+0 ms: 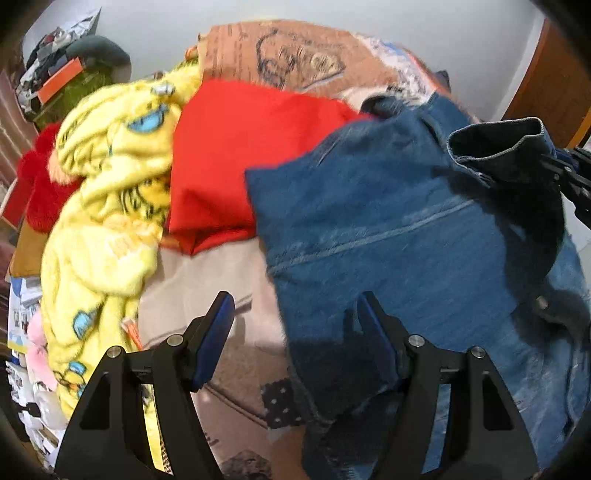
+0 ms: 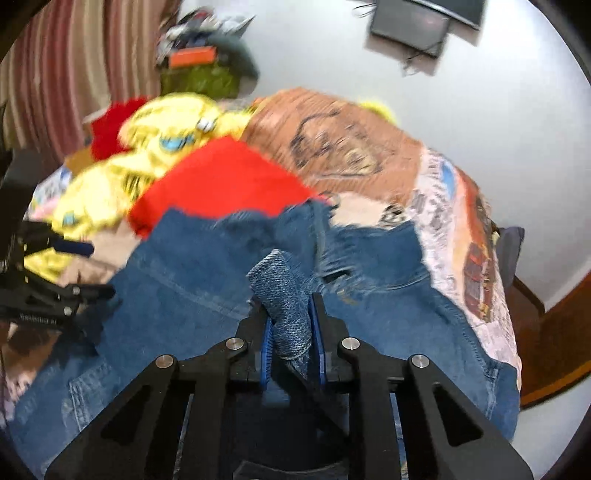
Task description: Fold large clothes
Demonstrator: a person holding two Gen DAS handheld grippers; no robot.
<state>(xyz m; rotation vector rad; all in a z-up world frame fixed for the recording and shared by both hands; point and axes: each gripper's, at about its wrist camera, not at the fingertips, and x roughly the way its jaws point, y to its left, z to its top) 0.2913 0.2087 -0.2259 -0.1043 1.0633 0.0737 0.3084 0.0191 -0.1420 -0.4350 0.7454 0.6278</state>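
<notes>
Cuff of denim jacket (image 2: 291, 295) clamped between right gripper (image 2: 291, 332) pads, left gripper (image 1: 295, 332) spread apart over jacket's left edge, red garment (image 1: 236, 155) beyond it, yellow fleece (image 1: 110, 192) further left.

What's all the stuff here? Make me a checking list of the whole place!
Surface: bed under a printed cover, mostly buried in clothes.
Job's things: denim jacket spread out, its cuff lifted.
Clutter: red cloth, yellow fleece, fuzzy red item, piled beside the jacket.
Grippers: left gripper open above the jacket's edge; right gripper shut on the cuff.
Cables: thin wires hang from a dark wall box.
Surroundings: white wall, striped curtain, green heap of things, wooden door.
</notes>
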